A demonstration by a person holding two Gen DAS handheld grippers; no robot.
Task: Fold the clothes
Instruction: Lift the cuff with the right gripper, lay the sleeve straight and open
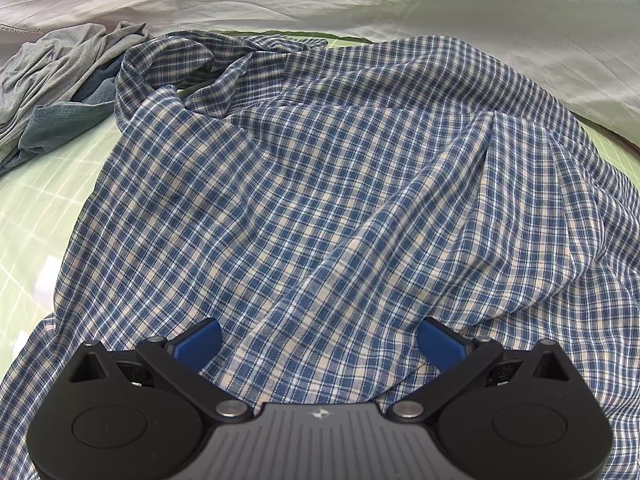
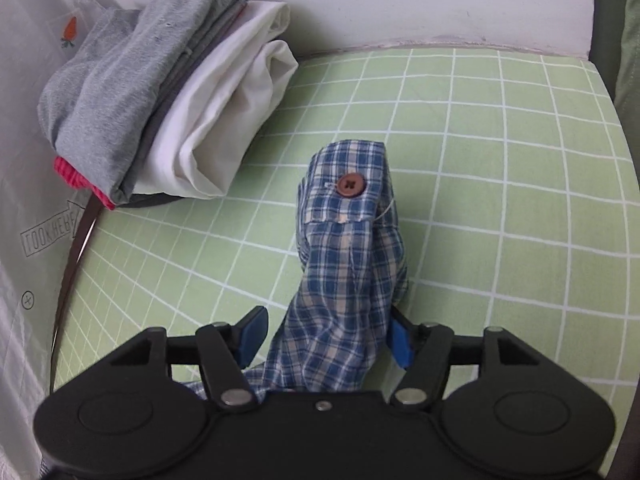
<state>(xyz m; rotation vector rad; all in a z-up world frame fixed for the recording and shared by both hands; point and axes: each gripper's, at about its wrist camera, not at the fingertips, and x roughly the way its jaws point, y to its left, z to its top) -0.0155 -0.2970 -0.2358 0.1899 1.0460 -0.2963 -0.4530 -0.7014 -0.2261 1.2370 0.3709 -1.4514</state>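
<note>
Plaid shirt [image 1: 320, 184] lies spread and wrinkled on the green grid mat [image 1: 44, 208], under your left gripper [image 1: 318, 344]. Its jaws stand wide open and hold nothing. On the far left you see a grey and denim pile [image 1: 52, 92]. At your right gripper [image 2: 326, 340] the shirt cuff [image 2: 348, 200] with a brown button [image 2: 351, 185] lies between half-open jaws; the left pad is clear of the cloth. To its left, beside the cuff, sits a folded stack [image 2: 172, 92].
</note>
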